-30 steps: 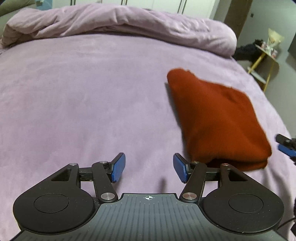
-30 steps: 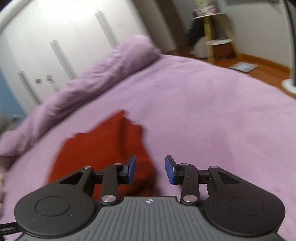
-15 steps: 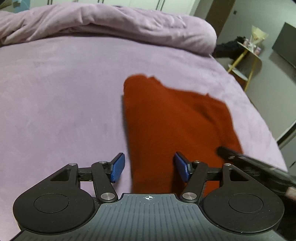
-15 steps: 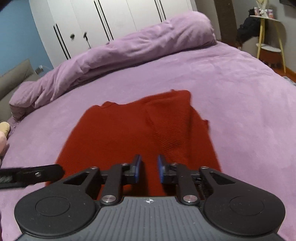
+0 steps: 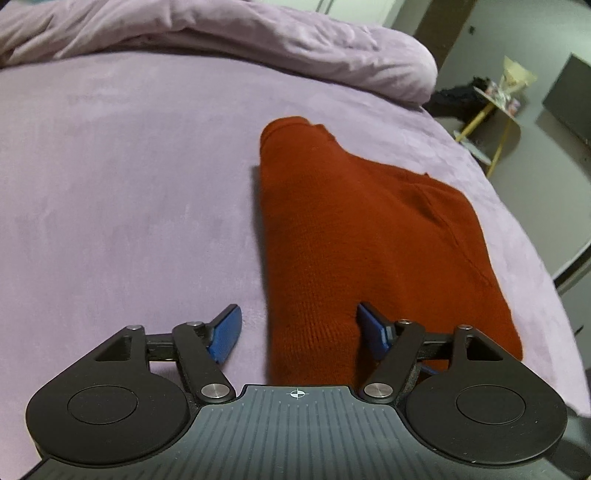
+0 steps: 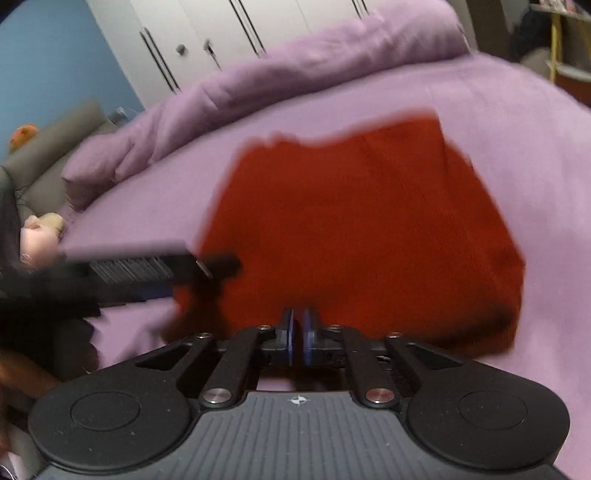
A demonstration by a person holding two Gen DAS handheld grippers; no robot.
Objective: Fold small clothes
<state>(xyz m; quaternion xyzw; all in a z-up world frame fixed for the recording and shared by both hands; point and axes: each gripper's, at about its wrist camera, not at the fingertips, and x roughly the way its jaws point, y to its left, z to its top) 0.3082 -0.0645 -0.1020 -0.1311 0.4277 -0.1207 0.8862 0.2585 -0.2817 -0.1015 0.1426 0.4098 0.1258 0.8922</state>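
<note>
Red knit garment (image 5: 369, 236), part-folded on purple bed (image 5: 129, 184): left gripper (image 5: 297, 330) spread wide, astride near-left edge, holding nothing; right gripper (image 6: 297, 334) pinched almost shut at near hem (hold on cloth unclear), likely for next fold

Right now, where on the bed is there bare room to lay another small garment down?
Bare bedspread lies left of the red garment, bounded by the rolled duvet behind. A narrower strip borders the garment's far side, toward the bed edge. Crowded: the garment's near edge, where both grippers work.

Rust-red knit garment (image 5: 354, 236), folded, flat on purple bed.
</note>
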